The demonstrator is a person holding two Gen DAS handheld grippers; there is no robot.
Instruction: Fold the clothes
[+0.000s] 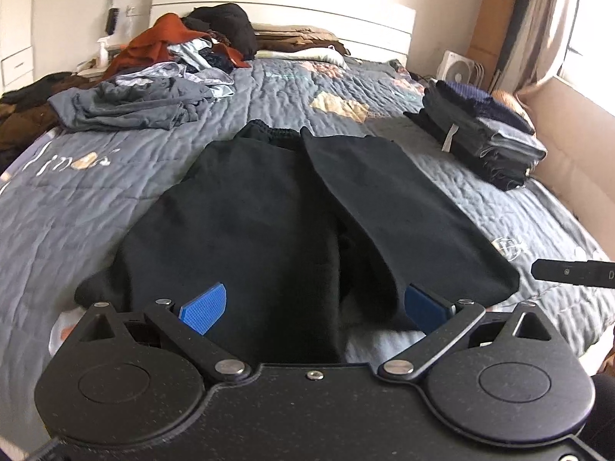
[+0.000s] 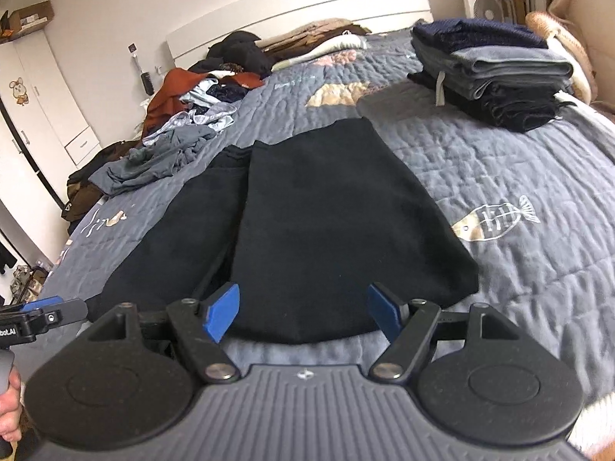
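A black pair of trousers (image 1: 269,207) lies flat on the grey quilted bed (image 1: 115,184), waistband far, both legs pointing toward me. It also shows in the right wrist view (image 2: 326,230). My left gripper (image 1: 313,307) is open, its blue pads on either side of the near end of the left leg, just above the cloth. My right gripper (image 2: 303,313) is open over the near hem of the right leg. Neither holds anything. The right gripper's tip (image 1: 572,272) shows at the right edge of the left wrist view.
A heap of unfolded clothes (image 1: 153,77) lies at the far left of the bed. A stack of folded clothes (image 2: 492,69) sits at the far right. A white headboard (image 1: 307,19), a fan (image 1: 457,69) and a white cabinet (image 2: 50,107) stand around the bed.
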